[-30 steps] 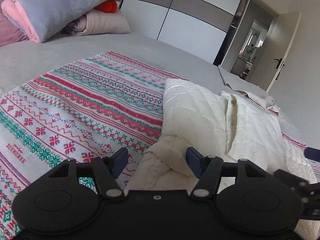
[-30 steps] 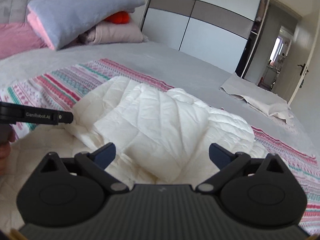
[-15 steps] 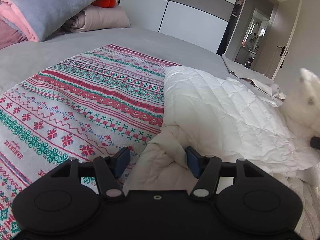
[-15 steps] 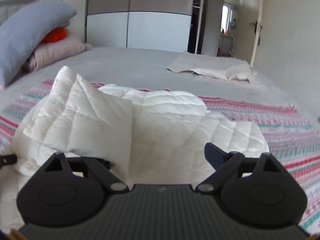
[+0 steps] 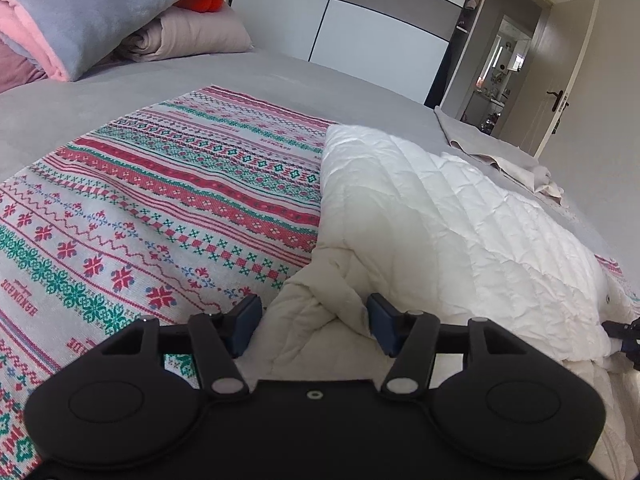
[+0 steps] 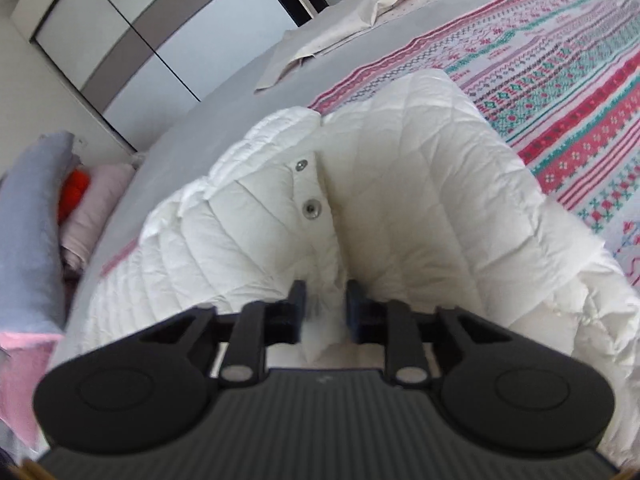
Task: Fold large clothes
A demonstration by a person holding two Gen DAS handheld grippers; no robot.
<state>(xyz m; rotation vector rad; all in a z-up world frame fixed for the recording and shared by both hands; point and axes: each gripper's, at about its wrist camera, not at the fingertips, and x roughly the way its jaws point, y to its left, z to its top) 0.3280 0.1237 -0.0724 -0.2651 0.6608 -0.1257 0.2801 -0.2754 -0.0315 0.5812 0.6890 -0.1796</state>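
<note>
- Nearest, the left gripper (image 5: 314, 322) has a bunched fold of the white quilted coat (image 5: 460, 232) between its jaws, which stand part-way apart; both blue pads look to press on the cloth, so it is clamped on that fold.
- The right gripper (image 6: 325, 312) sits rolled over, so its view tilts. Its jaws have just been closing and now stand close together with a thin pinch of the coat (image 6: 400, 184) between them, near the placket.
- The coat lies on the patterned blanket (image 5: 160, 208), toward the blanket's right side in the left wrist view, puffy and creased, stitched in diamond and channel quilting. One straight folded edge runs along the blanket's stripes.
- Two metal snaps (image 6: 309, 209) show on the placket, one above the other, just beyond the right jaws.
- The blanket is a flat knit with red, green and pink bands of crosses and snowflake shapes; a wide bare stretch of it lies open left of the coat.
- Beyond the blanket the grey bed (image 5: 240, 76) runs smooth and bare to its far edge.
- A beige cloth (image 5: 500, 152) lies crumpled near the bed's far right corner, well apart from the coat.
- At the head of the bed, a stack of folded bedding (image 5: 80, 20), grey over pink, leans on a beige pillow with something orange behind.
- Farthest, a white and grey wardrobe (image 5: 380, 28) and an open door (image 5: 560, 80).
</note>
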